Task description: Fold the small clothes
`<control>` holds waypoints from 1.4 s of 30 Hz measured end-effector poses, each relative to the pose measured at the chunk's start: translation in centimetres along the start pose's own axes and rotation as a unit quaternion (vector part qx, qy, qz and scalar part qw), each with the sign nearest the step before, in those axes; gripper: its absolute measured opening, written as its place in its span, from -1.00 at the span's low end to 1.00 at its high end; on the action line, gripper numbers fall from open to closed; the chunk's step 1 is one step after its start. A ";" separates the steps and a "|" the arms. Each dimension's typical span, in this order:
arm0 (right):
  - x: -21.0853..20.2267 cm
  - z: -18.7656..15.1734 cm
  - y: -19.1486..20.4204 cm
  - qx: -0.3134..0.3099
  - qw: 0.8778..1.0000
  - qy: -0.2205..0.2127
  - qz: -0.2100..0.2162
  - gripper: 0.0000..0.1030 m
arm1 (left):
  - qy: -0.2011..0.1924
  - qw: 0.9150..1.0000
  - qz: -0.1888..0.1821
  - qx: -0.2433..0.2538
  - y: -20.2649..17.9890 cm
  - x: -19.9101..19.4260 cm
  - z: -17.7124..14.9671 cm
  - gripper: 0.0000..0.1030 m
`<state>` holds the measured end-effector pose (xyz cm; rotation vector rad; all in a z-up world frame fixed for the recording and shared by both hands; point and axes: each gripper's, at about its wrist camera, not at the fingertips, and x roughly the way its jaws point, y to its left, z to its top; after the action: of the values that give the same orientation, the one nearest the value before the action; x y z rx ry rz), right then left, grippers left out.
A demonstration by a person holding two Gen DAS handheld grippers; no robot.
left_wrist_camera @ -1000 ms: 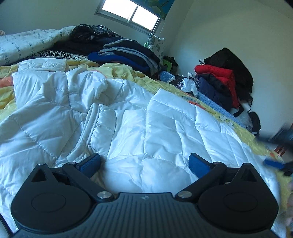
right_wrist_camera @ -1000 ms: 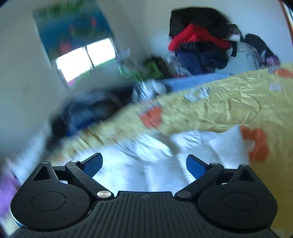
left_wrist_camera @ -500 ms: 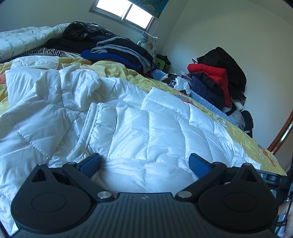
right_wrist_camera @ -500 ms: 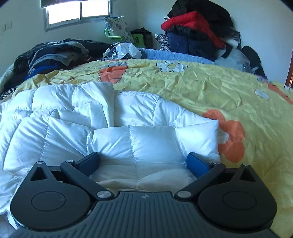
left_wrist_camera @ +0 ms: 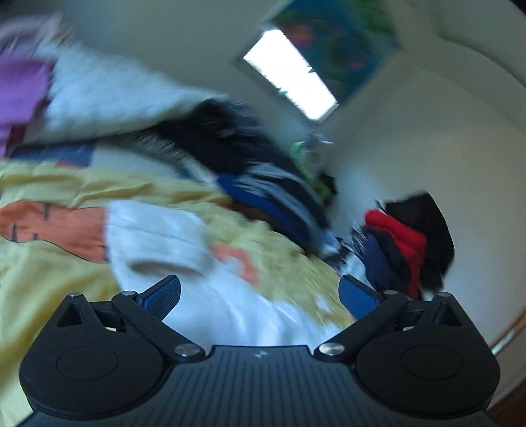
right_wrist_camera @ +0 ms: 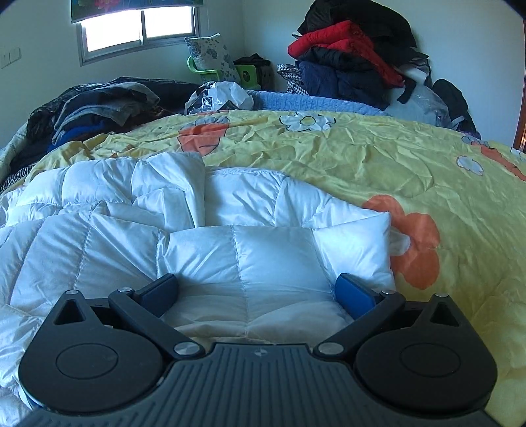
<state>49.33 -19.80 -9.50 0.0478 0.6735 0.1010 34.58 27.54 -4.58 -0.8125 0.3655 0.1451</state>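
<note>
Below, two sets of tongs, both spread wide and empty: right tongs low over one white quilted jacket, blue pads either side of a folded panel; left tongs tilted, view blurred, above the same white jacket. Spread beneath, one yellow flowered bedcover on the bed. Beyond, two clothes heaps: dark pile left, red-and-black pile by the wall. One window.
</note>
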 end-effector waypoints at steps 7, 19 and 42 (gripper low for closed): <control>-0.1 0.0 -0.2 0.004 1.000 -0.001 0.005 0.94 | 0.043 0.979 0.015 -0.197 9.7 5.5 4.8 1.00; 0.0 0.0 -0.3 0.004 1.000 -0.002 0.006 0.94 | 0.076 0.981 0.007 -0.180 10.0 9.6 3.2 1.00; -0.3 0.0 -0.1 0.012 1.000 -0.006 0.008 0.94 | 0.105 0.944 -0.195 -0.245 -5.1 2.0 -9.2 -0.80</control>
<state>49.14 -19.97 -9.32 0.0775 0.6627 0.1072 35.40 17.30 -7.65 -1.3831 0.3674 -0.2342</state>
